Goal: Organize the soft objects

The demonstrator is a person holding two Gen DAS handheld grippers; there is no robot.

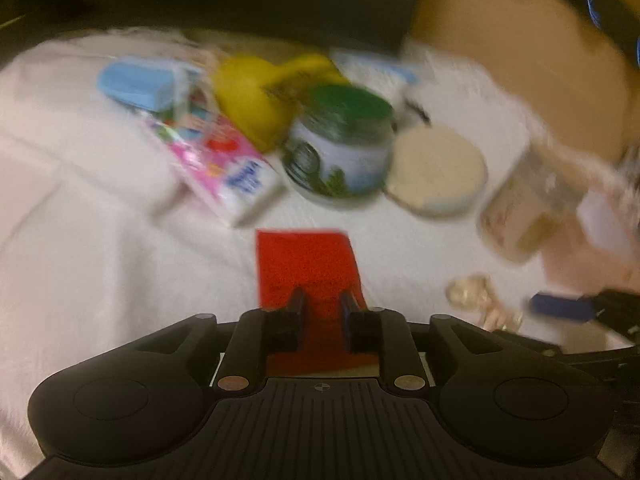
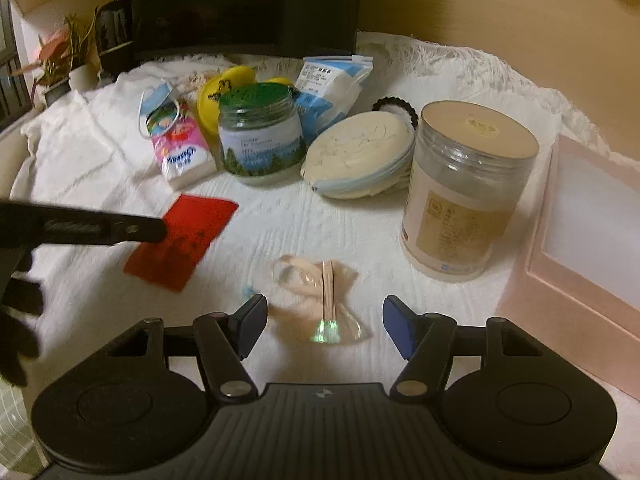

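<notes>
A flat red cloth pouch [image 1: 308,268] lies on the white blanket [image 1: 100,220]. My left gripper [image 1: 322,308] is closed on its near edge; the right wrist view shows the left gripper [image 2: 152,230] at the edge of the red pouch [image 2: 180,236]. My right gripper [image 2: 324,320] is open and empty, with a clear plastic packet holding a beige strip [image 2: 320,292] between its fingers on the blanket. The left wrist view is blurred.
At the back stand a green-lidded jar [image 2: 260,132], a pink tissue pack [image 2: 182,152], a yellow toy [image 2: 224,88], a blue-white pouch [image 2: 332,84], a cream oval case [image 2: 360,156] and a tall beige-lidded jar [image 2: 468,192]. A pink box [image 2: 580,240] is at right.
</notes>
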